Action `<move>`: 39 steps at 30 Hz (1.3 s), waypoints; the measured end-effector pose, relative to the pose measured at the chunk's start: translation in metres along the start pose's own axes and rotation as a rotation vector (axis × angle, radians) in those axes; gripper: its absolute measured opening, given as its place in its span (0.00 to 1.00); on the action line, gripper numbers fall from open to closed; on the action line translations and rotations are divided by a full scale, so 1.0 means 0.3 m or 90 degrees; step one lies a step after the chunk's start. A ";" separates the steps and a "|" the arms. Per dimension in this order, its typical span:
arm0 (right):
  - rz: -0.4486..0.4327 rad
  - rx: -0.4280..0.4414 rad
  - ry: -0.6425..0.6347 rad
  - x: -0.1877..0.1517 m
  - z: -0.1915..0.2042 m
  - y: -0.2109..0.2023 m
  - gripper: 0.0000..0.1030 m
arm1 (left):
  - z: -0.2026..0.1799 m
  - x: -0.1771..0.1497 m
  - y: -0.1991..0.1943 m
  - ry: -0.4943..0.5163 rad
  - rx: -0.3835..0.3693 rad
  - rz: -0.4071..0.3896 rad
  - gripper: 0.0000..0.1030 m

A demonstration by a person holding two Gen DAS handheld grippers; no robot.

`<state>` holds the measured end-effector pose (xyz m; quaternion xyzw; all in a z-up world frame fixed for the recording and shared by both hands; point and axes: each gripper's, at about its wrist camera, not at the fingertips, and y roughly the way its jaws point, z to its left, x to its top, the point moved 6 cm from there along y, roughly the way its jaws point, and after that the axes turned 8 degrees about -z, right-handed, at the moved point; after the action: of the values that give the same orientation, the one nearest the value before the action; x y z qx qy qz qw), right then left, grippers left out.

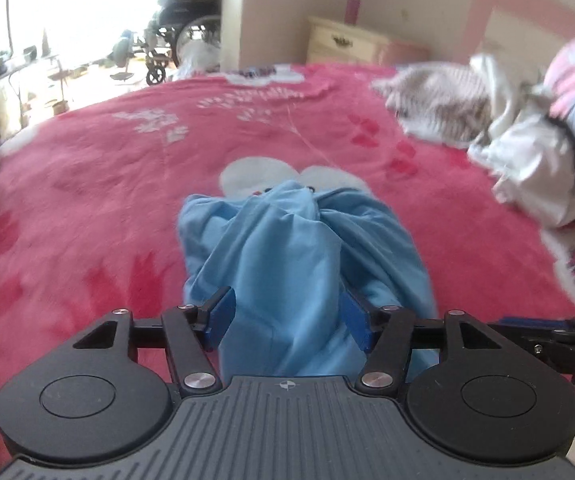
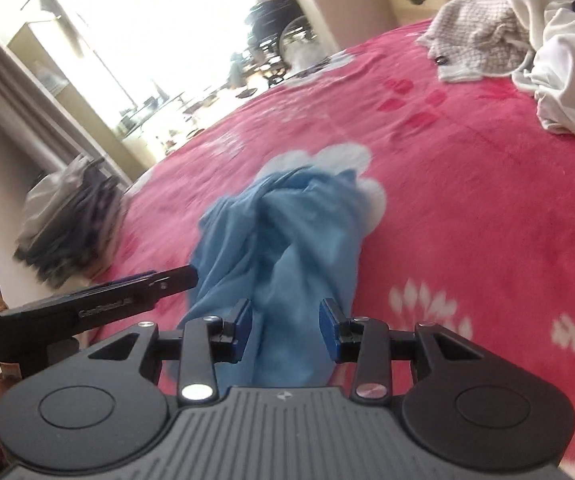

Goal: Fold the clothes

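- Grey and black folded garments sit stacked in a pile (image 2: 69,226) at nine o'clock in the right wrist view, at the bed's edge; I judge this to be the finished stack, kept clear of the working area
- Pink fleece blanket with white flower prints (image 1: 87,184) covers the bed and serves as the folding surface
- Left gripper (image 1: 287,318) points down at the bunched light-blue cotton garment (image 1: 287,248); its blue pads stand apart on either side of a ridge of cloth, with a gap showing on the left side, so the jaws look released rather than pinching
- That light-blue garment lies crumpled in the middle of the bed, running from six o'clock toward the centre in both views, not yet spread flat
- Right gripper (image 2: 285,330) also straddles a fold of the same garment (image 2: 283,240), pads parted and not pressing the fabric; both tools sit side by side at its near edge, probably to let the cloth settle before a fresh hold
- Checked grey-white cloth (image 2: 475,44) and a rumpled white garment (image 2: 571,80) wait at one to two o'clock, well apart from the blue one, likely still to be folded
- Cream bedside drawer unit (image 1: 343,42) stands at twelve o'clock beyond the bed
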<state>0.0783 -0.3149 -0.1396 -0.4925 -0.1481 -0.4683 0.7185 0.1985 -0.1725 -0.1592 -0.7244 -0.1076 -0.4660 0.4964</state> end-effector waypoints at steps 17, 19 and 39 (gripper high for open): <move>-0.006 -0.074 -0.024 0.147 -0.051 0.438 0.43 | 0.455 -0.204 -0.227 -0.227 0.201 0.025 0.03; 0.006 -0.080 -0.030 0.130 -0.055 0.460 0.42 | 0.493 -0.246 -0.286 -0.242 0.228 0.036 0.04; -0.131 -0.282 0.272 0.061 -0.563 -0.259 0.01 | 0.512 -0.292 -0.467 -0.236 0.284 0.028 0.04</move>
<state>-0.0179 -0.4733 -0.1626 -0.5097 0.0629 -0.6521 0.5578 0.1516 0.0480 -0.1521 -0.6725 -0.2806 -0.2798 0.6251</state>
